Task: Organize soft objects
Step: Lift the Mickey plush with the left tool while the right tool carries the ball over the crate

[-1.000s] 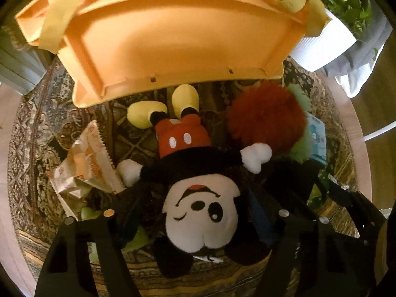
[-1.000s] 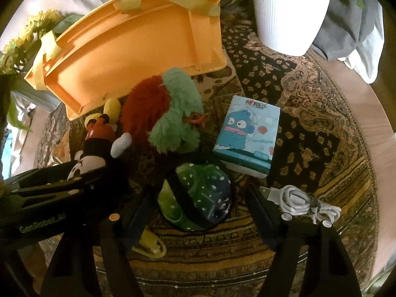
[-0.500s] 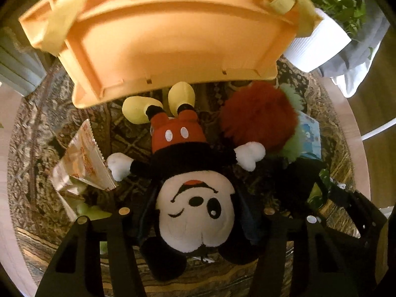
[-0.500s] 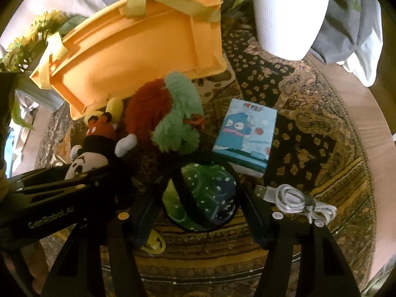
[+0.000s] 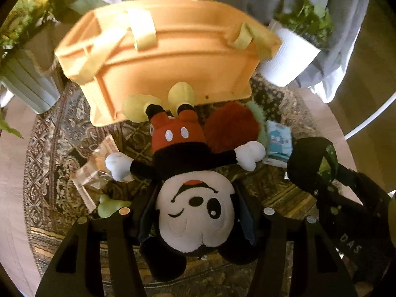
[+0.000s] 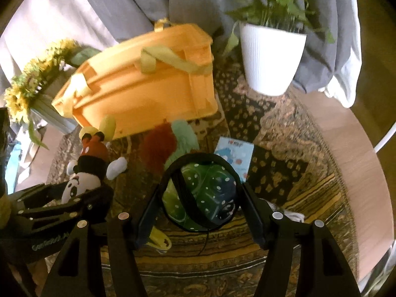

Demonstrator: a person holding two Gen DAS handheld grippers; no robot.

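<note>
Left wrist: mouse plush point(image 5: 195, 198) clamped within left hand-held gripper point(image 5: 195, 212).

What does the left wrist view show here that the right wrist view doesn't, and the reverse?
Left wrist only: the snack packet on the rug, and the mouse plush clamped head-first in the left gripper.

Right wrist only: the green dotted pouch clamped in the right gripper, and the yellow item beneath it.

Both: the orange bin, furry red-and-green toy, blue box, white plant pot.
</note>
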